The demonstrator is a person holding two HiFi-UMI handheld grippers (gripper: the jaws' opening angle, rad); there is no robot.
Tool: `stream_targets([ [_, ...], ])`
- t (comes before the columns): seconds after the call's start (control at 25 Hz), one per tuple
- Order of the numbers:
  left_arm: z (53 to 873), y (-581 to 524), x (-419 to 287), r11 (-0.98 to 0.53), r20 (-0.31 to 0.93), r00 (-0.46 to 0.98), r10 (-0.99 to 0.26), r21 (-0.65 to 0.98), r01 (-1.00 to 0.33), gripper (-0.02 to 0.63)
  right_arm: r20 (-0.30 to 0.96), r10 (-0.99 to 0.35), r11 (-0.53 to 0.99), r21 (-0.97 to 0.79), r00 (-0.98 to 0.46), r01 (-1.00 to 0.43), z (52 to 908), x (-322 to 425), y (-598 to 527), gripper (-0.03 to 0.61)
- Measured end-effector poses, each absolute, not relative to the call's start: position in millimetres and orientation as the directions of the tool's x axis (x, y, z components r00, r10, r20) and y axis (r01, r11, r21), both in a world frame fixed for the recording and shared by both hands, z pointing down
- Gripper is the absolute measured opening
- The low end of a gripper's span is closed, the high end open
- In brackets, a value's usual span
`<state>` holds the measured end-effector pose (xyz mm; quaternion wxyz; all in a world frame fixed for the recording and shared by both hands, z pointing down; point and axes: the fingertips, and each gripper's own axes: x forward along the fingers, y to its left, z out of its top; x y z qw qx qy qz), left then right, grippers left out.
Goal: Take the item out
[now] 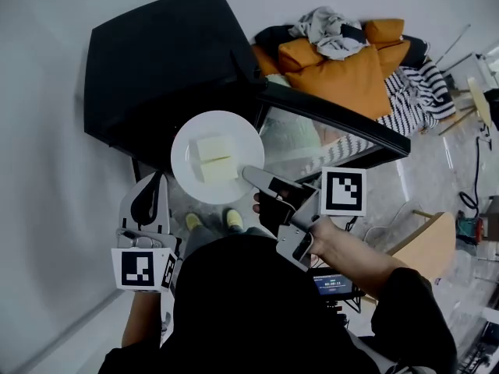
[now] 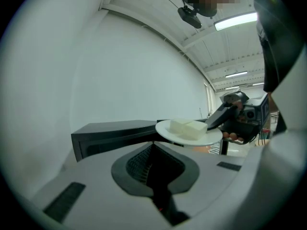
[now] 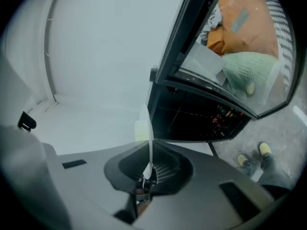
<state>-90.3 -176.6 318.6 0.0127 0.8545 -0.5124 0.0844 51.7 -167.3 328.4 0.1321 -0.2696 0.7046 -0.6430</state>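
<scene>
Here, the biggest thing in front of me is the black oven (image 1: pixel 168 61), standing against the white wall. Its glass door (image 1: pixel 335 127) is swung wide open to my right. Past the door there is a heap of orange cushions (image 1: pixel 343 72) on the floor.

The white plate (image 1: pixel 187 158) is outside the oven, in the air in front of its open mouth and resting on nothing. It sits level, and two pale blocks (image 1: pixel 214 158) lie side by side on it, touching each other.

My right gripper (image 1: pixel 248 171) has the plate by the rim on the side nearest me. In the right gripper view the plate shows edge-on (image 3: pixel 149 138), and my fingers are pinched tight on its thin rim.

My left gripper (image 1: pixel 158 179) hangs to the left of the plate, near it but not touching it. Its fingers are pressed together with nothing between them. It points toward the oven, and the left gripper view has the plate above and beyond its tips.
</scene>
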Motion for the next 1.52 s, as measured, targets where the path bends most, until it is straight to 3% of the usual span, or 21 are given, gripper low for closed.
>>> stream_targets([
  [0.28,301,-167,-92,-0.463,0.131,0.451,-0.883,-0.084,-0.882,0.009,0.123,-0.563,0.027,-0.986,-0.817,-0.167,299,65,-159,0.017],
  [0.72,285,-160,-92,-0.455,0.105,0.446,-0.889,-0.091,-0.886,0.008,0.177,-0.645,0.000,-0.973,-0.744,-0.231,315,113,-160,0.017],
  [1.52,281,-167,-72,-0.498,0.101,0.490,-0.866,-0.087,-0.863,0.009,0.186,-0.659,-0.011,-0.971,-0.729,-0.238,321,116,-161,0.017],
])
